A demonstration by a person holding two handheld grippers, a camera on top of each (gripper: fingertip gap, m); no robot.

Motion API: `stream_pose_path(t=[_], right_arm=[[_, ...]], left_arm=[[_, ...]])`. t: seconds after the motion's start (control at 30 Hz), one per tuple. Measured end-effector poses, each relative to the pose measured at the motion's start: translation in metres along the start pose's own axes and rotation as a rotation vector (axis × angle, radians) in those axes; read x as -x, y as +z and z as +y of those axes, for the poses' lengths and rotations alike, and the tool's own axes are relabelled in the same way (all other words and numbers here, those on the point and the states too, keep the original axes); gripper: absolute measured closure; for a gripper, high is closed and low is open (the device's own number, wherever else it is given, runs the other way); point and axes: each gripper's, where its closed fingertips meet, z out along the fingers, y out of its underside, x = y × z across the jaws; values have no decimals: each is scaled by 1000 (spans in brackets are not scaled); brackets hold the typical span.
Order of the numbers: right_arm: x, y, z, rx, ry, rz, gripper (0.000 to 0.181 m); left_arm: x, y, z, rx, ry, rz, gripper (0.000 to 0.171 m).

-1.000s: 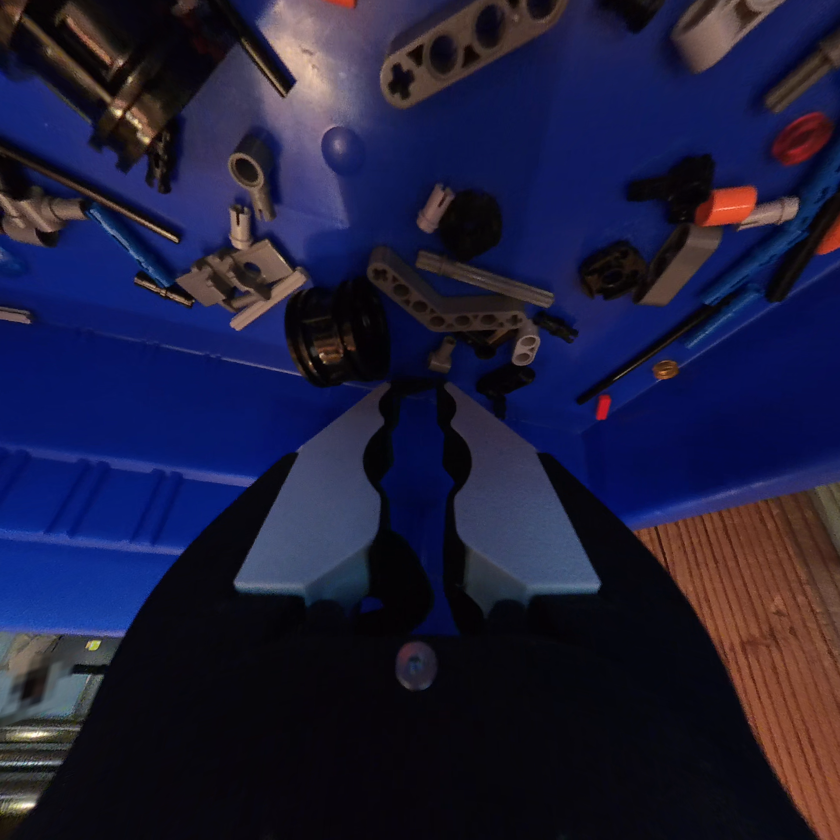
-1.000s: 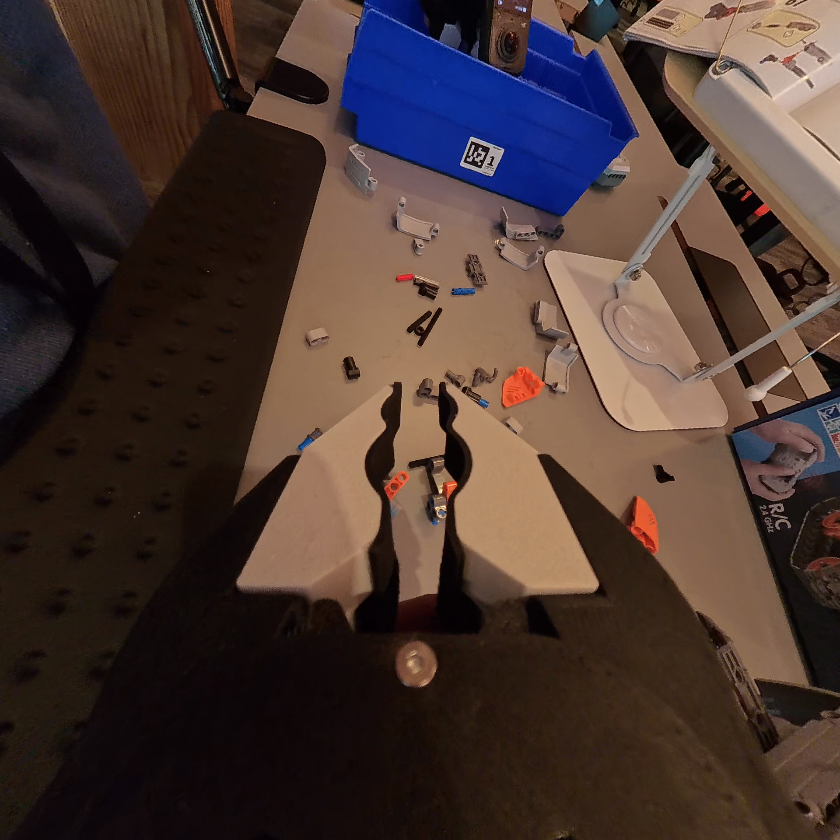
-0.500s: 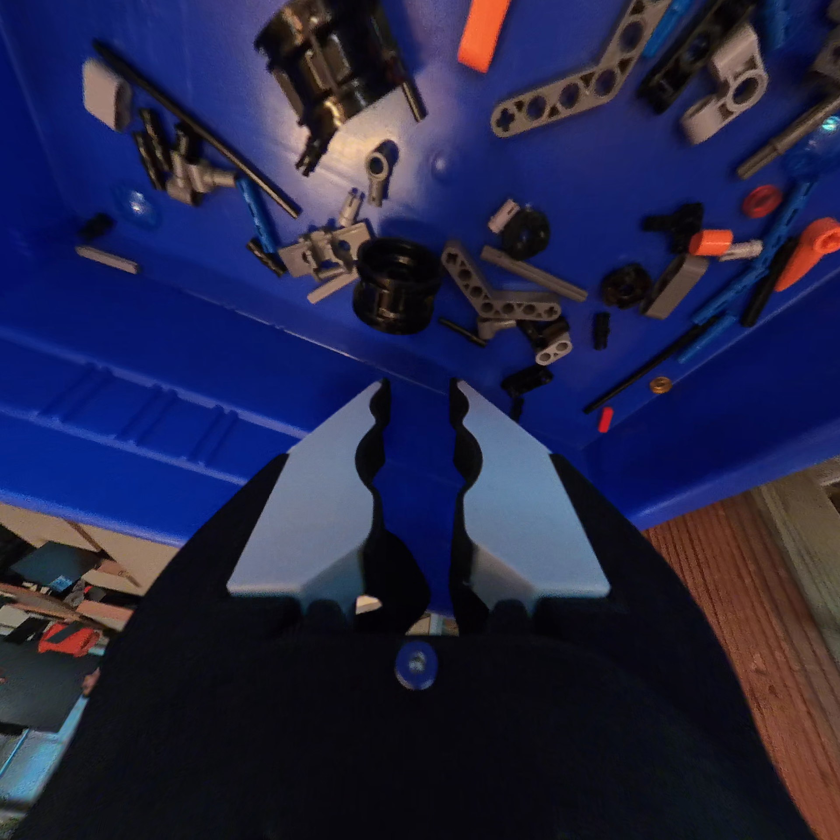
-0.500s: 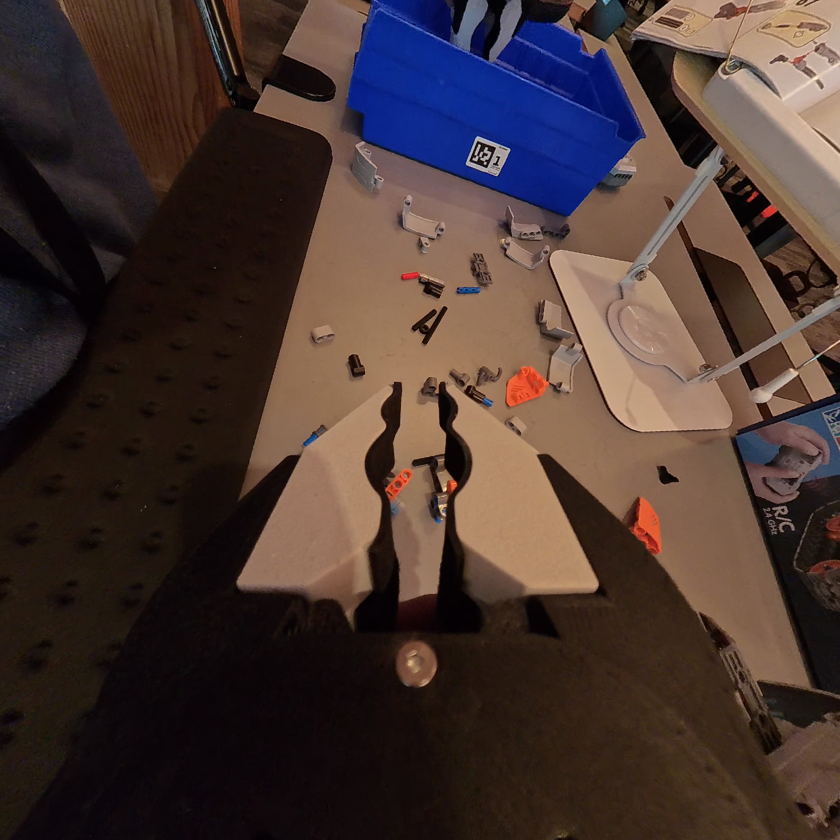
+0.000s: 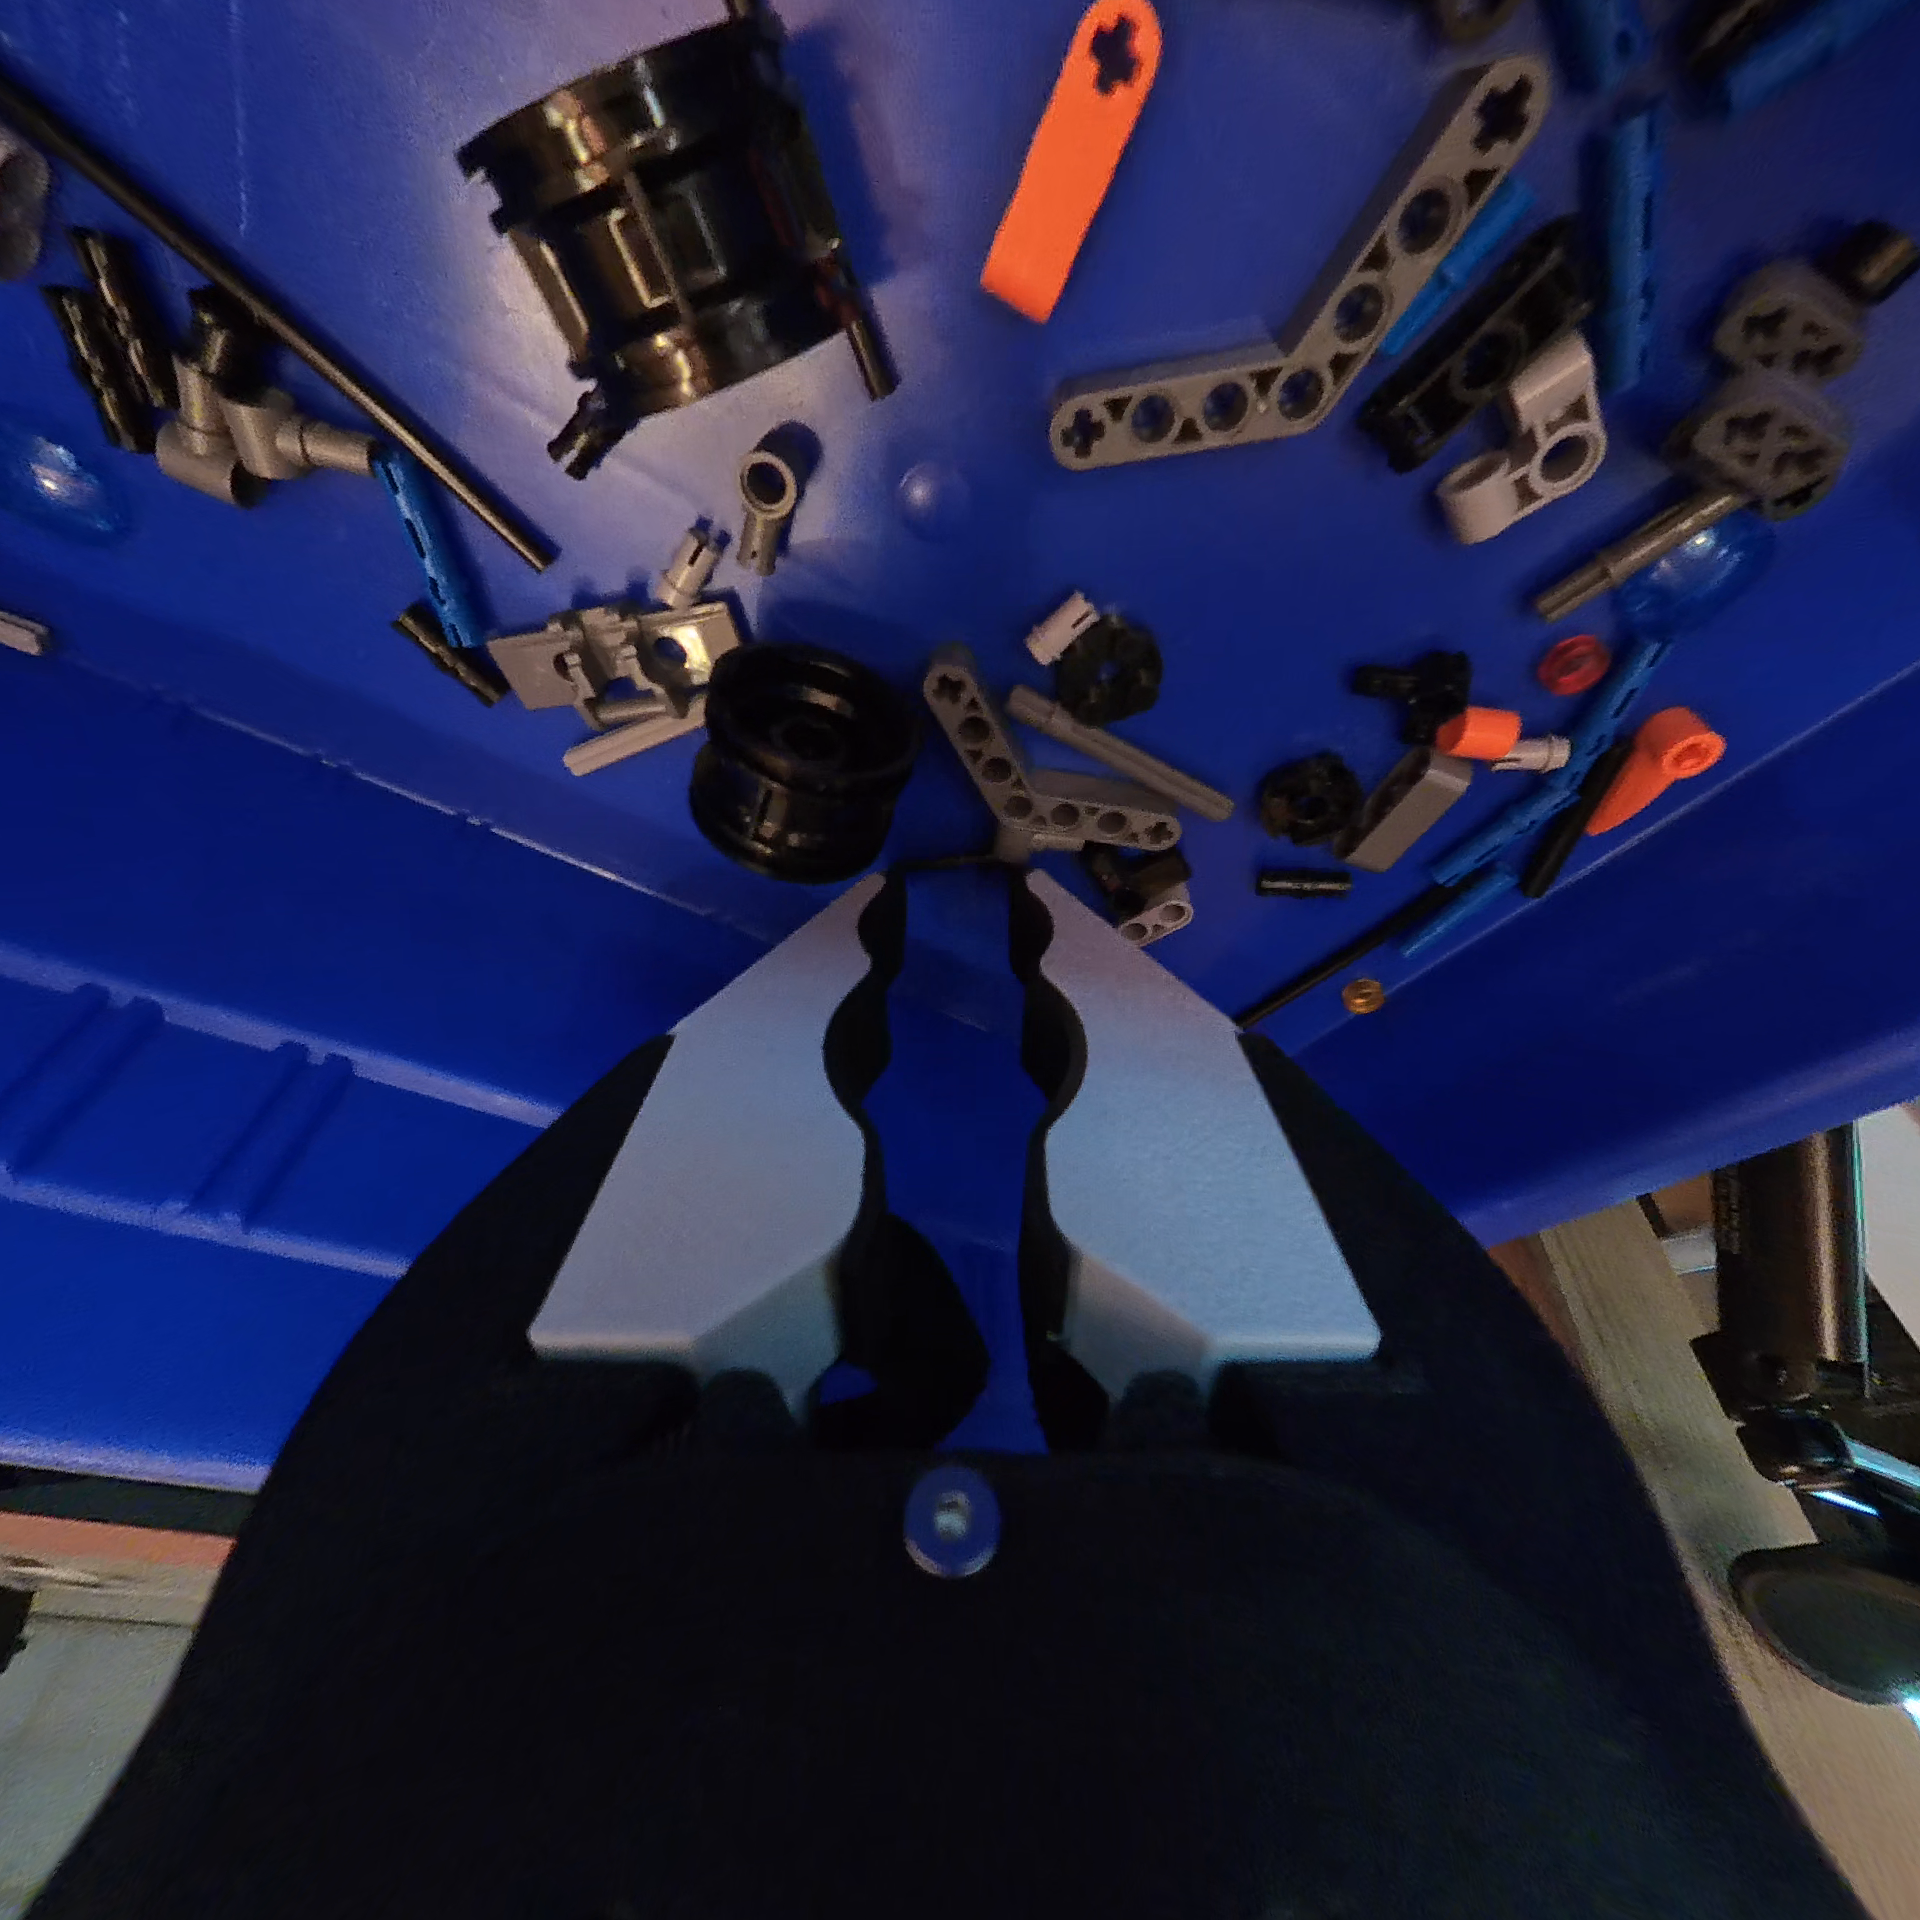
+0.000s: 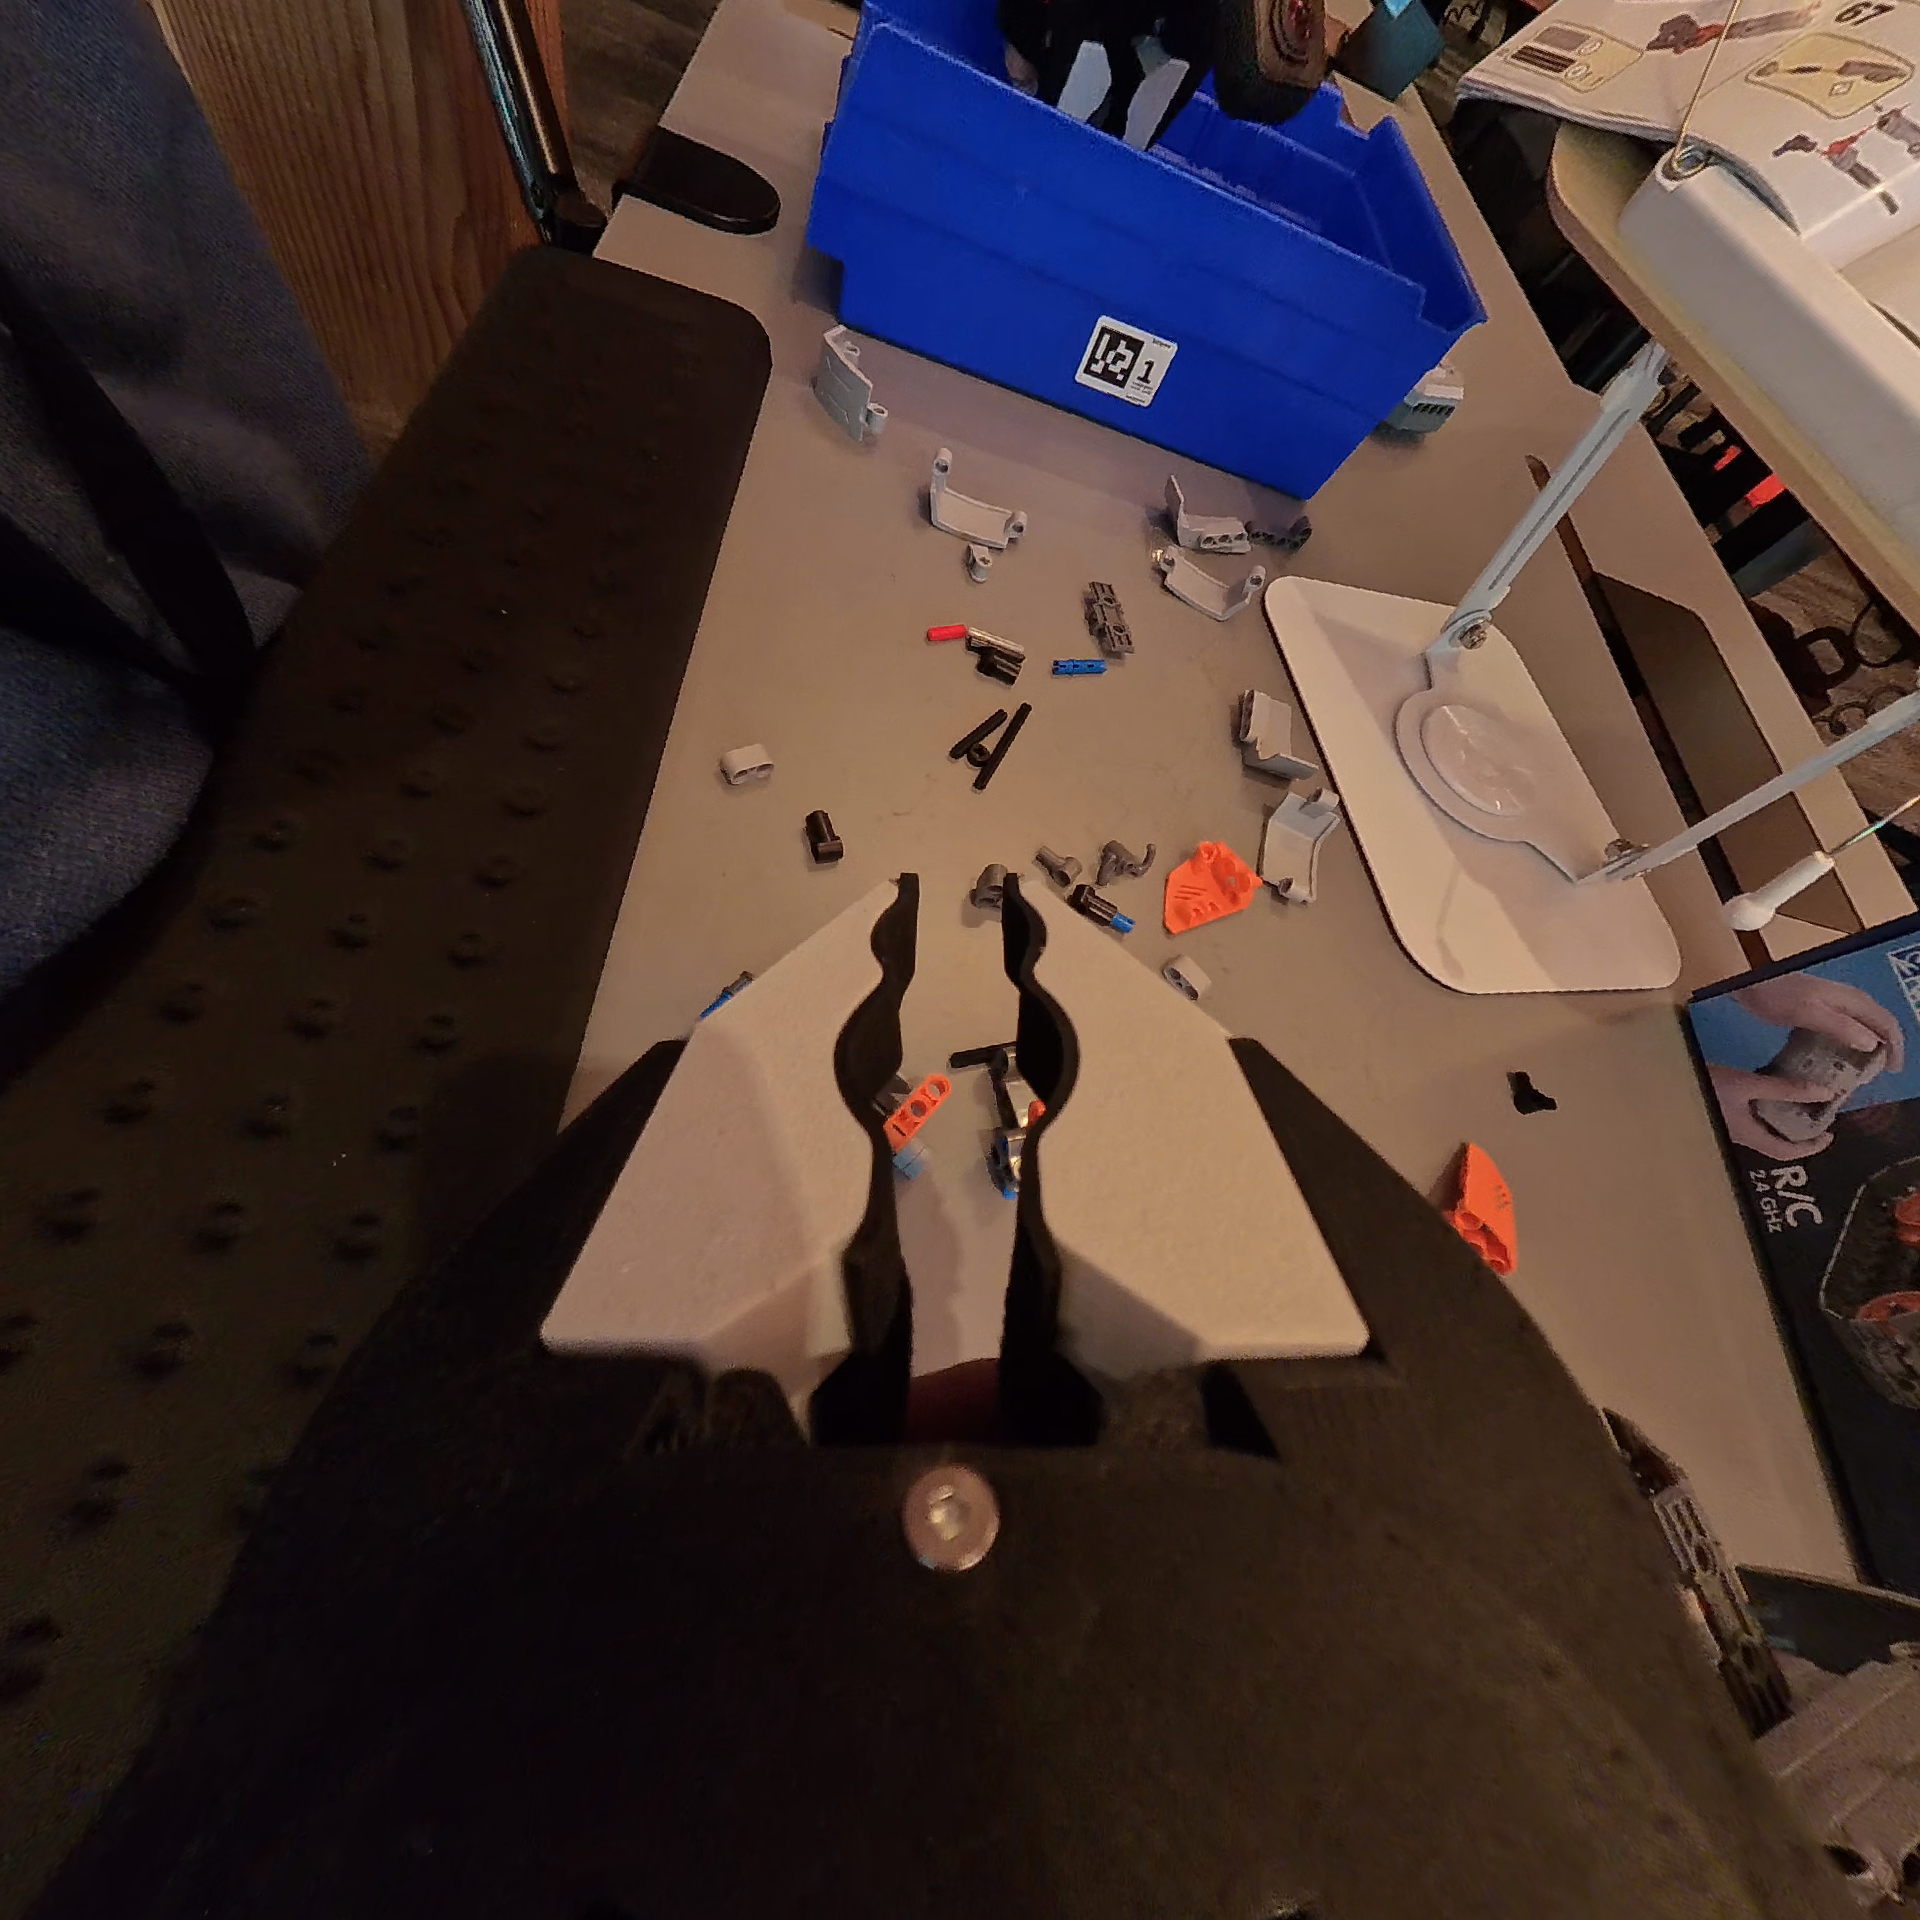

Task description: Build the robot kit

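My left gripper is open and empty inside the blue bin, above its floor. Its tips point at a thin black axle, between a black wheel hub and a bent grey beam. An orange beam, a larger black hub and a long grey angled beam lie farther in. My right gripper is open and empty above the grey table, near a small grey connector. A small orange connector shows between its fingers. The left gripper also shows in the bin in the right wrist view.
The blue bin stands at the table's far end with a white tag on its front. Several small loose parts lie over the table. A white lamp base is at the right, a black studded mat at the left, a box at the right edge. One gripper's finger ends stand about 50 centimetres off the other's.
My left gripper first pulled back from the bin floor, then came closer again, and its jaws opened a little wider. My right gripper has barely moved.
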Motion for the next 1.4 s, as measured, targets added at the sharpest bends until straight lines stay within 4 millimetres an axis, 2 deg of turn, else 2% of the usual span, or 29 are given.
stream_pose_path(t=[0.37, 0.47, 0.8, 0.87, 1.07, 1.4], right_arm=[[2, -2, -2, -6, -7, 0, 168], [2, -2, -2, -8, -6, -2, 168], [4, -2, -4, -15, -11, -9, 168], [4, -3, -5, -18, -13, -9, 168], [6, -5, -7, -27, -18, -9, 168], [7, -7, -10, -37, -24, -8, 168]], left_arm=[[9, -5, -5, -48, 34, -96, 153], [8, -8, -6, -76, -26, -88, 149], [12, -7, -4, -110, -331, -7, 156], [11, -7, -9, -141, -376, 31, 157], [10, -11, -15, -183, -462, 77, 154], [-3, -5, -20, -195, -473, 130, 157]])
